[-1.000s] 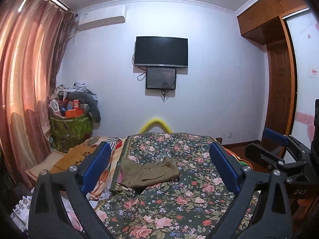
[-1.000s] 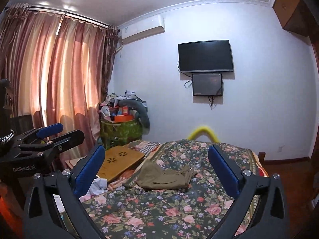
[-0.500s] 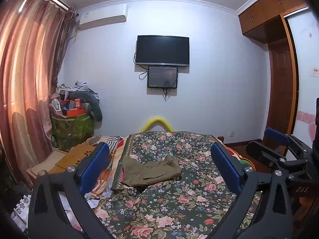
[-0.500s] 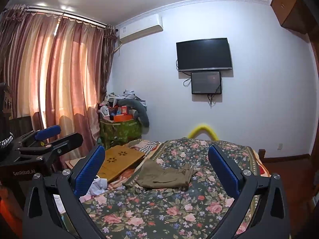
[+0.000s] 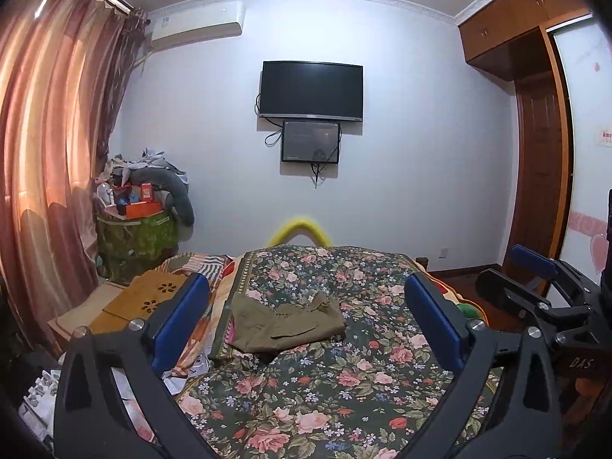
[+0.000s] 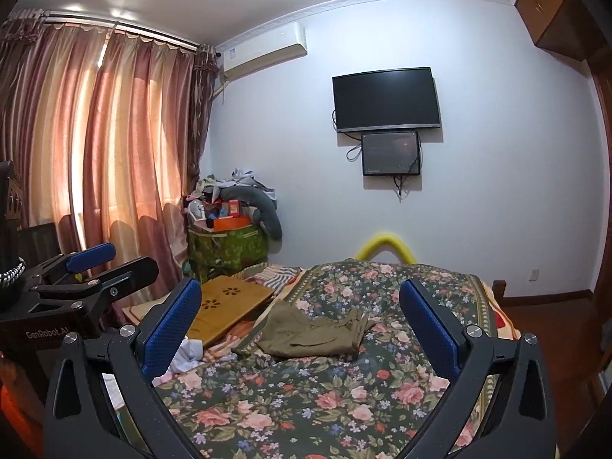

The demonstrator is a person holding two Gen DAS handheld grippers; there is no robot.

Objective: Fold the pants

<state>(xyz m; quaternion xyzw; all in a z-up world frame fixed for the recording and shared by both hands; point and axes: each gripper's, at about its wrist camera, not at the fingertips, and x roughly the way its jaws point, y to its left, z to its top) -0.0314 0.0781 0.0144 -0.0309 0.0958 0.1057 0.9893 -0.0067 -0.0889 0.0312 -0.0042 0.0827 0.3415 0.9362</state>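
pants: olive-brown pants [image 5: 285,323] lie in a compact, somewhat rumpled bundle on the floral bedspread [image 5: 344,382], toward the bed's left edge, well ahead of both claws. some layers overlap; one end is bunched.
left claw: the left claw [image 5: 306,321] hovers above the near end of the bed, blue pads wide apart, holding nothing.
right claw: the right claw [image 6: 302,325] hovers level with it, pads also wide apart and empty.
stage: the bundle would fit either pants gathered loosely and waiting to be laid out, or a rough fold already set down; one moment cannot settle which.
risk, grip: the cloth is thin and layered, so a pinch could catch only the top layer, or grab the bedspread with it, and drag the bundle apart.
risk, edge: the pants sit near the bed's left side, beside a wooden lap tray [image 5: 153,298] and loose clutter; a sideways tug could slide them off.
risk, bunching: the crumpled end could trap creases if pressed flat as it lies.
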